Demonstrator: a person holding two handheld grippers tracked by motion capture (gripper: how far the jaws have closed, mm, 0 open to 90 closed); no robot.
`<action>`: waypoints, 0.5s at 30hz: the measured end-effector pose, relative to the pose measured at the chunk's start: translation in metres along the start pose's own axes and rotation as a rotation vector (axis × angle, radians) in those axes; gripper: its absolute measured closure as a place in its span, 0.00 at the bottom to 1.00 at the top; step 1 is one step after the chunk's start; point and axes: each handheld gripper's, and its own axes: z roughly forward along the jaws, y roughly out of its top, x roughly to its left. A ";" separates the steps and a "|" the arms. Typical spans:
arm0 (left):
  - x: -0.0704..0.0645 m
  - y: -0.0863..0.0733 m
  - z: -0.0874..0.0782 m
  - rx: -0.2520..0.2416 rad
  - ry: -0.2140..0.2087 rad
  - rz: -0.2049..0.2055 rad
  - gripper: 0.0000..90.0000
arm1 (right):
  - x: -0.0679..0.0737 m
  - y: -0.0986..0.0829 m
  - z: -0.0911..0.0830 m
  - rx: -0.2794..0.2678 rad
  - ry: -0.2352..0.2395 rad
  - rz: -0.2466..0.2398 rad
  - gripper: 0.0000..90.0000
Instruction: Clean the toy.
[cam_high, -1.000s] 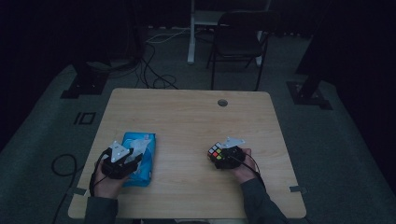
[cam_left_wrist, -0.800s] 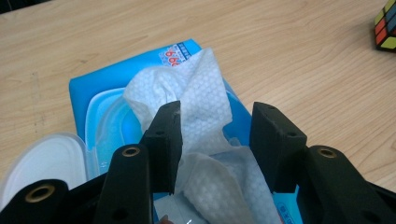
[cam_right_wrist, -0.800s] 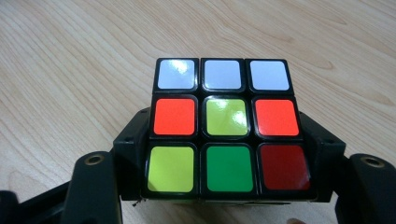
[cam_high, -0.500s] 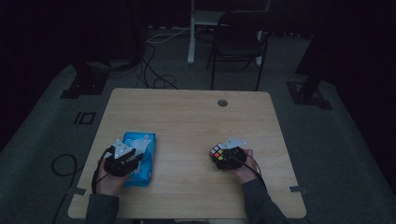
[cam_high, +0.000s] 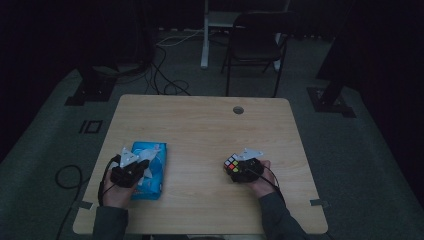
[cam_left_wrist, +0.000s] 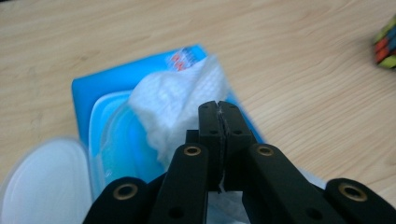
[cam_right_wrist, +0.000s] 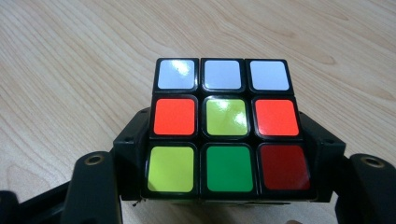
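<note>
From above, the left gripper (cam_high: 131, 170) sits over the blue wipes pack (cam_high: 149, 170) at the surface's (cam_high: 200, 130) near left, while the right gripper (cam_high: 244, 169) holds the puzzle cube (cam_high: 231, 164) at the near right, both forearms low.

The left gripper view has its fingers pinched together on a white wipe (cam_left_wrist: 177, 100), probably to draw it from the opened pack.

The right gripper view has fingers clamped on the cube's sides, likely steadying it.

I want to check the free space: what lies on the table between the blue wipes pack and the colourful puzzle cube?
Only bare tabletop, in the high view, between the blue wipes pack and colourful puzzle cube.
</note>
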 end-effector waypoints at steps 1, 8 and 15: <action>0.000 0.004 -0.003 -0.015 -0.010 0.003 1.00 | 0.000 0.000 0.000 -0.002 0.001 0.002 0.38; -0.007 0.018 -0.009 -0.065 -0.047 0.018 1.00 | 0.001 0.000 0.000 -0.002 0.004 0.001 0.38; -0.019 0.030 -0.014 -0.131 -0.143 0.031 1.00 | 0.003 0.001 0.000 -0.007 0.008 -0.004 0.38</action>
